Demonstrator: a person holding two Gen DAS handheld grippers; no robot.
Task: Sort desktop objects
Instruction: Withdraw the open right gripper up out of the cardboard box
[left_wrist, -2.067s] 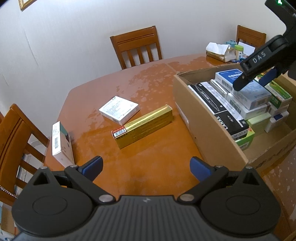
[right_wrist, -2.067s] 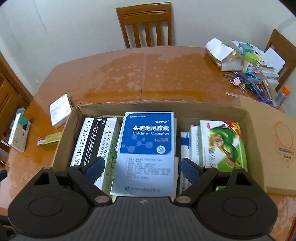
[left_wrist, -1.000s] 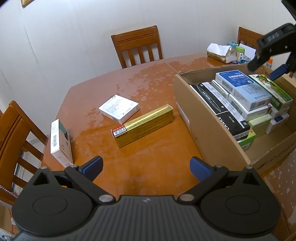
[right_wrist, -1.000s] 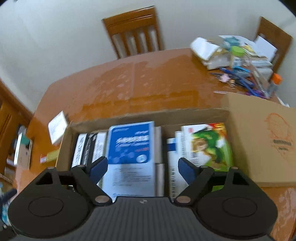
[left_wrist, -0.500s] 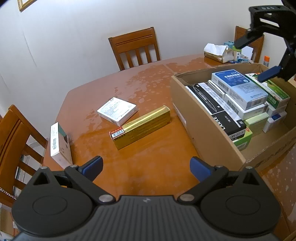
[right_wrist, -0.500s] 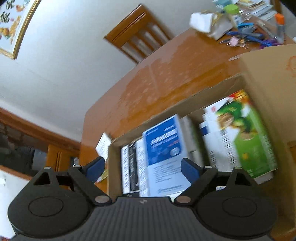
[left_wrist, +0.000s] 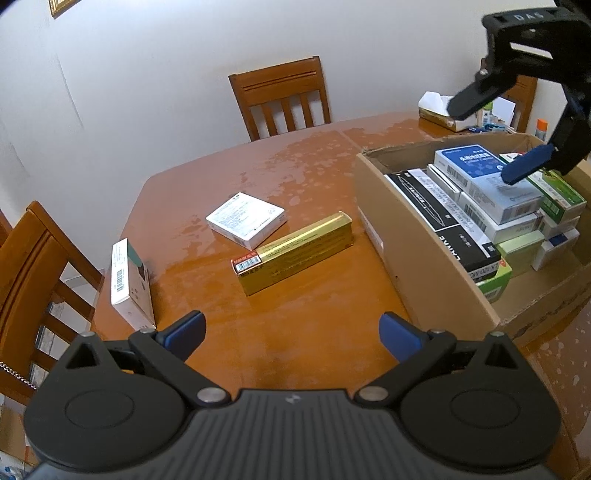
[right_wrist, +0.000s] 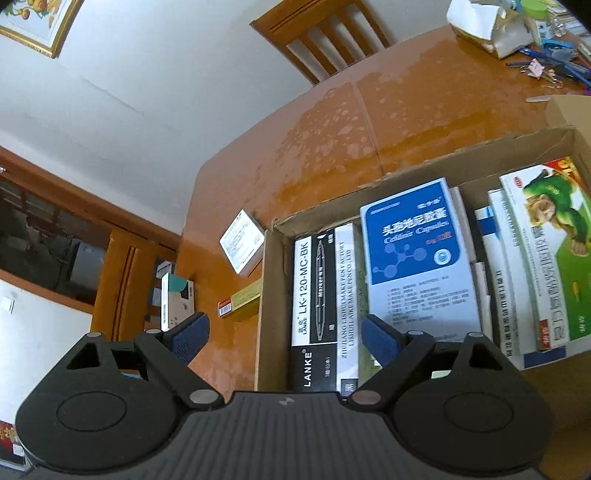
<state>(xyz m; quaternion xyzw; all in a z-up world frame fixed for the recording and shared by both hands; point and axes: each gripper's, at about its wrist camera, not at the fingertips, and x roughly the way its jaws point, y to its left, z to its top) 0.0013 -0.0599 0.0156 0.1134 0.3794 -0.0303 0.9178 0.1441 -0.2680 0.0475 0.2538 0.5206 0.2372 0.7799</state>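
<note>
Three boxes lie loose on the table (left_wrist: 229, 184) in my left wrist view: a flat white box (left_wrist: 246, 219), a long gold box (left_wrist: 293, 251) just in front of it, and a white box (left_wrist: 130, 286) standing on its edge near the table's left rim; my left gripper (left_wrist: 291, 328) hangs above bare wood nearer me, its jaws spread wide and holding nothing; to the right sits the cardboard box (left_wrist: 413, 243), packed with cartons, and my right gripper (left_wrist: 491, 144) hovers over its far end, fingers apart and empty, above the blue and white carton (left_wrist: 480, 177).

From the right wrist view I look down into the cardboard box (right_wrist: 271, 295); the right gripper (right_wrist: 284, 336) is spread open, straddling the box's left wall; a black marker carton (right_wrist: 314, 306) lies along that wall, the blue and white carton (right_wrist: 417, 258) beside it, a green carton (right_wrist: 550, 251) further right; the flat white box (right_wrist: 242, 242) and gold box (right_wrist: 242, 301) lie outside on the table (right_wrist: 369, 110).
</note>
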